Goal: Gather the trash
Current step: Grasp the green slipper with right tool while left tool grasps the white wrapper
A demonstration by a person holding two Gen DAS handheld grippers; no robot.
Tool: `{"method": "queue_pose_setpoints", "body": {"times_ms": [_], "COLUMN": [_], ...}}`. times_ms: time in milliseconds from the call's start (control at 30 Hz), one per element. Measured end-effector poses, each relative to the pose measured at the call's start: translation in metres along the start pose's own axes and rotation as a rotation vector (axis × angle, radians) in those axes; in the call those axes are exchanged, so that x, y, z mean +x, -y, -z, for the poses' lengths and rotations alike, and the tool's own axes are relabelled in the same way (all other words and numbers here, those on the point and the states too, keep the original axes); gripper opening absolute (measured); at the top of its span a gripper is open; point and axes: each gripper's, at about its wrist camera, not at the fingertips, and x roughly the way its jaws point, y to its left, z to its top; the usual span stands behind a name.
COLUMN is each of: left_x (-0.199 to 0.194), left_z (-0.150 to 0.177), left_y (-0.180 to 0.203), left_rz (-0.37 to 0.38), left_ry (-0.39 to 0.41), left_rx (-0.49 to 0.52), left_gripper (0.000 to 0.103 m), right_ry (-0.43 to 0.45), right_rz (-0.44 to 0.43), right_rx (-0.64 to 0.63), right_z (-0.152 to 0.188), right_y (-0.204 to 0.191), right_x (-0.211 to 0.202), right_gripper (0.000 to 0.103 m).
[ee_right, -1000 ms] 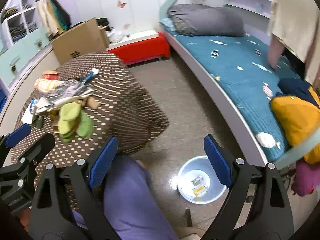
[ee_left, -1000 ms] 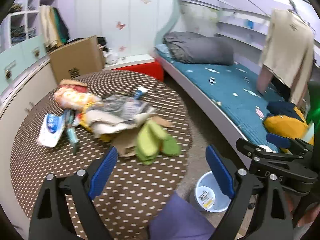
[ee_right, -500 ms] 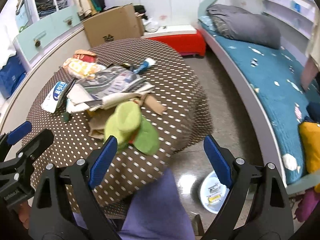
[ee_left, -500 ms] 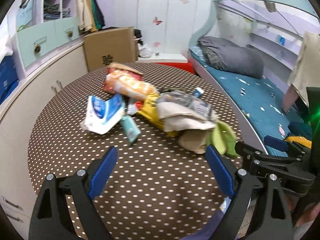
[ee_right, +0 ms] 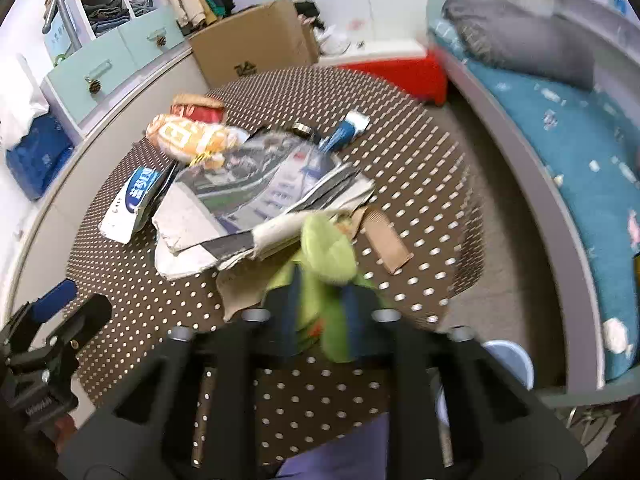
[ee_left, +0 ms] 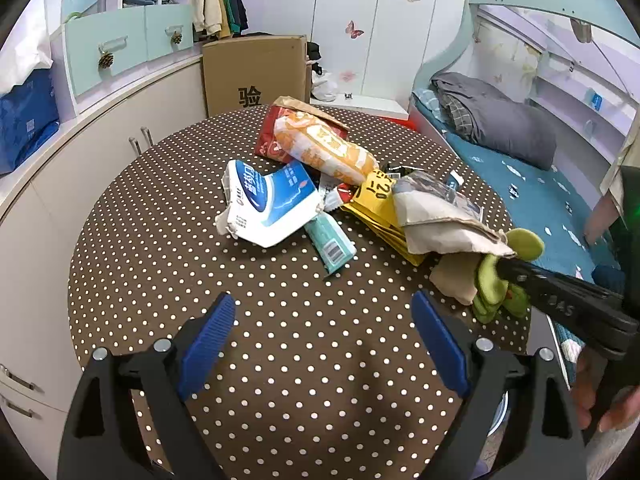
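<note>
Left view, left gripper (ee_left: pixel 324 344): fingers wide apart; holding nothing; hanging over the dotted table (ee_left: pixel 168 248)
Left view, trash pile (ee_left: pixel 320 188): on the table; blue-white pack (ee_left: pixel 268 204), orange bag (ee_left: pixel 324 152), paper, all waiting
Right view, right gripper (ee_right: pixel 320 320): pinched tight on the green thing (ee_right: pixel 328 252) at the pile's near edge
Right view, bin (ee_right: pixel 508 360): on the floor beside the table; inside hidden
Job so far: just begun, probably; one piece grabbed, not yet binned; most left
</note>
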Motion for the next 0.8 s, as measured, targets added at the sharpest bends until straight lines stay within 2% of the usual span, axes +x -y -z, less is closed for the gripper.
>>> {"method": "queue_pose_setpoints", "body": {"times_ms": [33,233,300,333,367,400,433,467,533,633,667,700,733,767,800], "left_x": [0.0,0.003,0.003,0.002,0.002,0.003,0.003,0.004,0.006,0.007,0.008,0.008,0.008,0.008,0.008], "left_z": [-0.001,-0.006,-0.006,-0.006,-0.006,-0.006,-0.006,-0.006,-0.007,-0.008,-0.008,-0.008,-0.008,-0.008,-0.008], "left_y": [0.0,0.011,0.015,0.018,0.019,0.02,0.021,0.022,0.02,0.016,0.015,0.014,0.012,0.011,0.01], "left_rz": [0.002,0.03,0.037,0.043,0.045,0.044,0.042,0.039,0.032,0.021,0.015,0.011,0.008,0.005,0.002], "left_ry": [0.002,0.003,0.004,0.003,0.003,0.002,0.001,-0.001,-0.005,-0.008,-0.01,-0.012,-0.012,-0.012,-0.013], "left_rx": [-0.002,0.006,0.013,0.017,0.02,0.024,0.025,0.025,0.02,0.013,0.01,0.007,0.005,0.004,0.003], "left_gripper": [0.088,0.088,0.088,0.088,0.088,0.088,0.088,0.088,0.088,0.088,0.088,0.088,0.088,0.088,0.088], "right_ry": [0.014,0.056,0.05,0.045,0.038,0.032,0.048,0.066,0.044,0.0,-0.018,-0.041,-0.018,-0.012,-0.018], "right_rz": [0.004,0.001,0.033,0.047,0.049,0.026,0.006,-0.005,-0.007,-0.05,-0.064,-0.084,-0.085,-0.093,-0.103], "right_rx": [-0.006,-0.021,-0.023,-0.019,-0.021,-0.02,-0.011,-0.005,-0.026,-0.014,0.0,0.02,0.019,0.013,0.017], "right_z": [0.0,-0.004,-0.004,-0.005,-0.004,-0.004,-0.003,-0.002,-0.003,-0.007,-0.008,-0.009,-0.01,-0.009,-0.009], "right_y": [0.0,0.008,0.012,0.014,0.015,0.017,0.018,0.018,0.015,0.015,0.017,0.02,0.021,0.021,0.023], "right_x": [-0.005,-0.023,-0.023,-0.021,-0.02,-0.018,-0.018,-0.018,-0.009,0.011,0.019,0.028,0.028,0.028,0.03], "right_gripper": [0.006,0.005,0.008,0.013,0.043,0.086,0.088,0.087,0.085,0.071,0.05,0.039,0.029,0.021,0.019]}}
